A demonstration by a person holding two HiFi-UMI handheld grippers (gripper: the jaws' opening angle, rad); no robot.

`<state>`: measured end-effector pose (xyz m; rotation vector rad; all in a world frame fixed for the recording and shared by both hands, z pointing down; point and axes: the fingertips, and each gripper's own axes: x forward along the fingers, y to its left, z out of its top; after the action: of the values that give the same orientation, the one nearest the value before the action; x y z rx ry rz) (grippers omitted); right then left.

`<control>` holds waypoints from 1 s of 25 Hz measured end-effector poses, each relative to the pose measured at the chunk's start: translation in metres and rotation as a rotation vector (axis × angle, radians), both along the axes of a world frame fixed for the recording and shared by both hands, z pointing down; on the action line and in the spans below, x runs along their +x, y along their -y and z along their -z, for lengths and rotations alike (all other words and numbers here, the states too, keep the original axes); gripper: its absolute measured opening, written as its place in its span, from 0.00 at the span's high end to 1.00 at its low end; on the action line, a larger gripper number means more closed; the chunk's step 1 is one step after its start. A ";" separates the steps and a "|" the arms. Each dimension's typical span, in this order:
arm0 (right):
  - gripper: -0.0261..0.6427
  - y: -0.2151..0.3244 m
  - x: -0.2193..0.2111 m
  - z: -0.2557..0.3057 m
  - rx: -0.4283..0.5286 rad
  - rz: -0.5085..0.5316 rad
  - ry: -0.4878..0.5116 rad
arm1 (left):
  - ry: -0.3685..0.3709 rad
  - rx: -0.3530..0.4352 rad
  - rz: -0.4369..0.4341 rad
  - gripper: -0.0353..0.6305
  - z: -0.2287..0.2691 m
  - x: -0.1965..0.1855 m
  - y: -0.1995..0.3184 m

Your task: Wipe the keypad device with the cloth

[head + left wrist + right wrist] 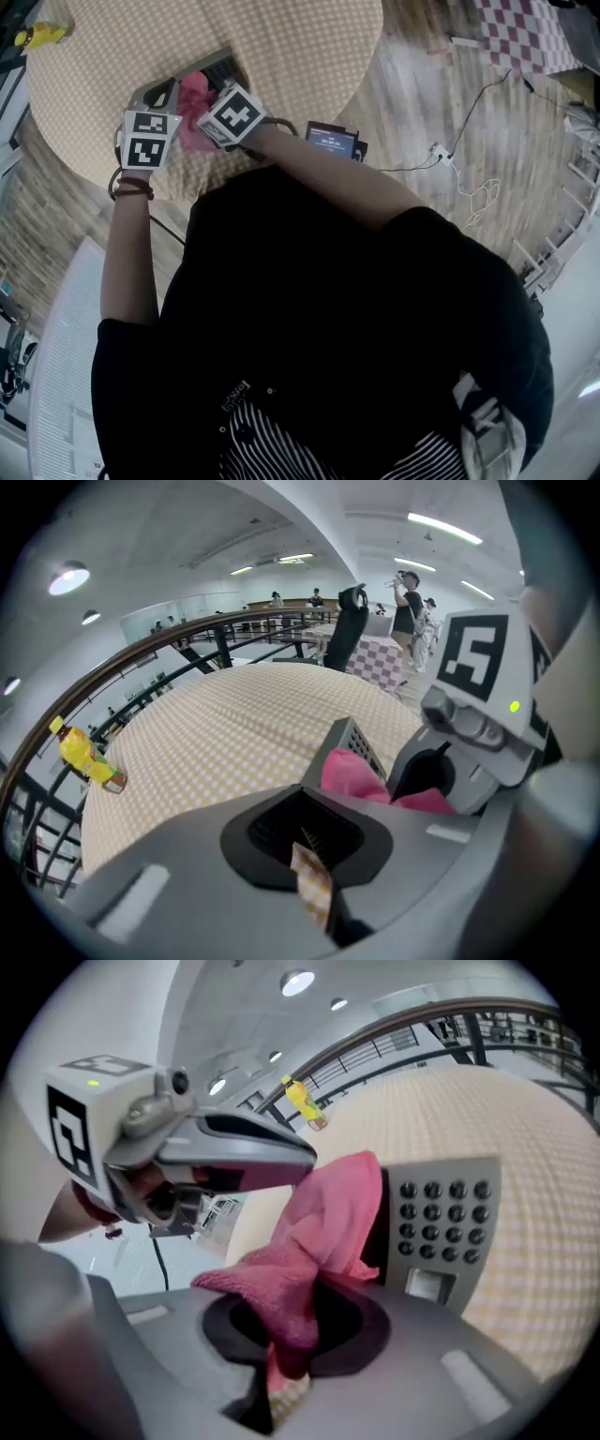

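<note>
A grey keypad device point(441, 1232) stands tilted on the round checked table point(309, 47); it also shows as a grey slab point(223, 70) and as an edge with keys point(361, 742). A pink cloth point(328, 1222) hangs against the device's left side, and my right gripper point(291, 1354) is shut on its lower end. My left gripper point(167, 89) is just left of the cloth point(195, 98), jaws together with nothing between them. In the left gripper view the cloth point(352, 772) bunches between the device and the right gripper point(427, 780).
A yellow bottle point(42, 36) lies at the table's far left edge. A small black screen unit point(333, 142) sits by the table's near rim. Cables point(459, 159) trail over the wooden floor at right. A railing point(187, 635) runs behind the table.
</note>
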<state>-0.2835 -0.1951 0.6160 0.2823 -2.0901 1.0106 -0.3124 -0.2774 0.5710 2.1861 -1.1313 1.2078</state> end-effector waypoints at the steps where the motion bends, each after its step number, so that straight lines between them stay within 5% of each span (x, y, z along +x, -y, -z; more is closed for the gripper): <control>1: 0.87 0.001 0.003 0.012 0.020 0.004 0.017 | -0.012 0.015 0.028 0.94 0.004 -0.001 0.001; 6: 0.87 0.013 0.028 0.084 0.200 -0.012 0.095 | -0.079 0.155 0.203 0.94 0.055 0.006 0.005; 10: 0.87 0.012 0.053 0.152 0.347 -0.022 0.170 | -0.204 0.291 0.301 0.94 0.120 0.040 -0.014; 17: 0.87 -0.010 0.089 0.220 0.449 -0.010 0.267 | -0.387 0.407 0.460 0.94 0.185 0.084 -0.071; 25: 0.87 -0.026 0.110 0.252 0.520 0.021 0.318 | -0.397 0.464 0.460 0.94 0.219 0.108 -0.095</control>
<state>-0.1740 -0.1692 0.3643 0.3743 -2.6248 0.5035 -0.2045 -0.1829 0.3523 2.1525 -1.7218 0.3192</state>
